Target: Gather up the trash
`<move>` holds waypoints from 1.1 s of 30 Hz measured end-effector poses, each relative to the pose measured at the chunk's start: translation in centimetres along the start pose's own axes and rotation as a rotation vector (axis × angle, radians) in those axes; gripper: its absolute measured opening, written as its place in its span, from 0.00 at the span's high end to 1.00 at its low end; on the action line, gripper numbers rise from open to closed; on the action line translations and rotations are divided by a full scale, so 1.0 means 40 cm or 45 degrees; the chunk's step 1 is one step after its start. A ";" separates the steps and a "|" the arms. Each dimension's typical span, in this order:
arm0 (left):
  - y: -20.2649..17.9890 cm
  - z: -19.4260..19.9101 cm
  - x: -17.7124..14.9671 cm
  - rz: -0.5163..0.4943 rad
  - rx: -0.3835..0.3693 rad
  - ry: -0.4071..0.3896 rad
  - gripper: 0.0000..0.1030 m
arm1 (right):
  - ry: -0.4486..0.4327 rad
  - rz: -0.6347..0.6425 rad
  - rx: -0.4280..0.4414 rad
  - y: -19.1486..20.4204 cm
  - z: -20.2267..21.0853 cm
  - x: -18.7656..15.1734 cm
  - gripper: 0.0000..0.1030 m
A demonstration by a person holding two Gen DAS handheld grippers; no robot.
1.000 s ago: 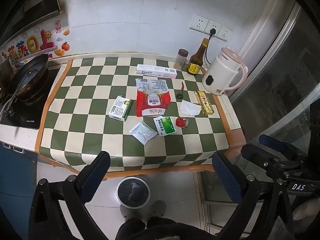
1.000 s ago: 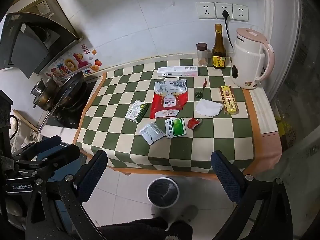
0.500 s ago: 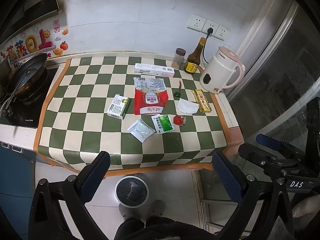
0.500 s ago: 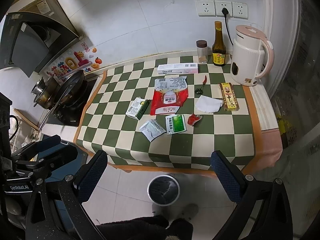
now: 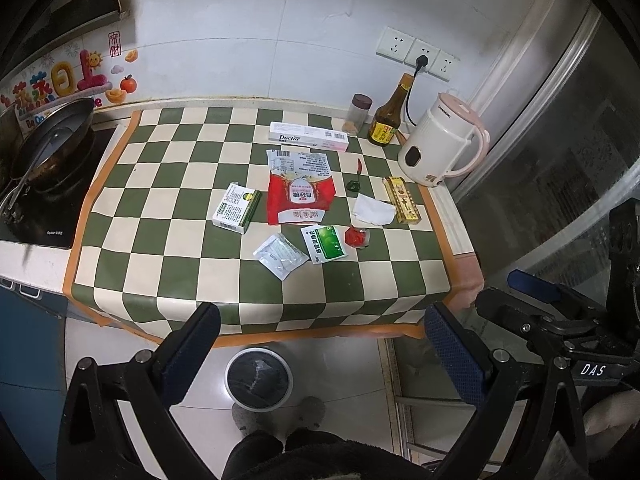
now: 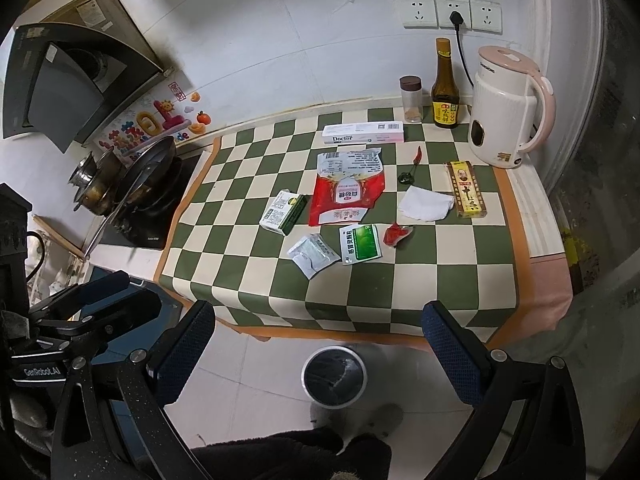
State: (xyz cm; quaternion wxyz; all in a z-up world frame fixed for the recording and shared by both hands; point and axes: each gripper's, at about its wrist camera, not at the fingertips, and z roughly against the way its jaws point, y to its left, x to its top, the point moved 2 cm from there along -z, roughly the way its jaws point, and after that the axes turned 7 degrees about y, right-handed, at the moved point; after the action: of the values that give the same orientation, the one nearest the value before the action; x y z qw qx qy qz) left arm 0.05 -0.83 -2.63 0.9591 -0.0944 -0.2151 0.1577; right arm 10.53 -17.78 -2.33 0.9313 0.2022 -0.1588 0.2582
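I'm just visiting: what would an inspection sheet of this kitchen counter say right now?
Surface: checkered mat on a counter.
Job's things: red torn bag, green sachet, silver sachet, tissue, red wrapper, toothpaste box; bin on the floor.
Clutter: kettle, sauce bottle, spice jar.
Grippers: left gripper and right gripper open, holding nothing.
Cables: kettle cord, plugged in.
Surroundings: pan on the stove.
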 end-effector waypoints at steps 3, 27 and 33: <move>-0.002 0.001 0.001 0.002 -0.006 0.005 0.00 | 0.000 0.001 0.000 -0.002 0.001 0.003 0.00; -0.007 0.004 0.010 0.005 -0.021 0.010 0.00 | 0.007 -0.010 0.010 0.004 -0.001 0.004 0.00; 0.000 0.002 0.007 0.002 -0.025 0.010 0.00 | 0.009 -0.007 0.010 0.015 -0.010 -0.002 0.00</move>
State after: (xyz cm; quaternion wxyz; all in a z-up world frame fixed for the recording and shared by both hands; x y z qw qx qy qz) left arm 0.27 -0.70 -2.45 0.9589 -0.1045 -0.2127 0.1561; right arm 10.22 -17.15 -2.52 0.9318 0.2051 -0.1538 0.2568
